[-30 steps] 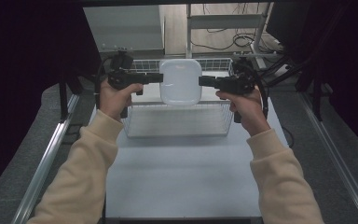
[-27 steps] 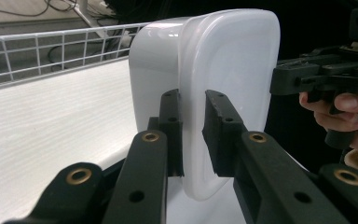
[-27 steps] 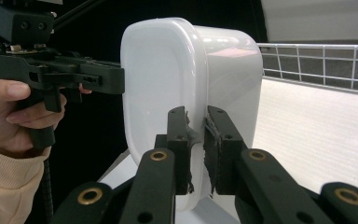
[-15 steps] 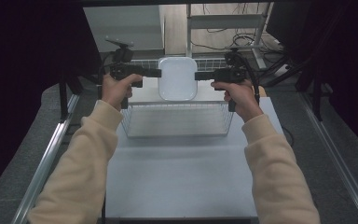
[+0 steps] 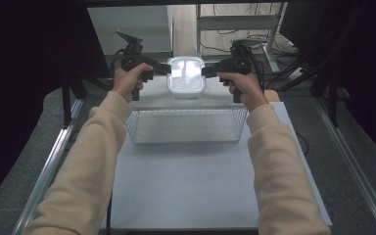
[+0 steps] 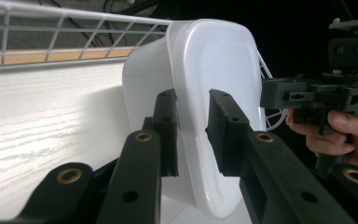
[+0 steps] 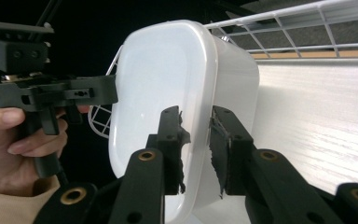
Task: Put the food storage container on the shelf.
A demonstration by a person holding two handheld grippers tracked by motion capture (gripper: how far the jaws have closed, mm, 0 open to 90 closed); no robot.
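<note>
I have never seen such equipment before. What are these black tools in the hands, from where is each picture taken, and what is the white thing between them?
No robot is here. A person holds a hand tool in each hand: the left gripper and the right gripper, each with two black jaws.

The high view comes from a fixed camera above the person, looking down on the white table. The two other pictures come from small cameras riding on the grippers, so each looks along its own jaws and sees the other hand farther off.

On the table stands a wire basket.

The white thing is a plastic container with its lid on. Both grippers pinch its rim from opposite sides and hold it in the air, beyond the basket's far edge. In the gripper views the jaws close on the rim.
</note>
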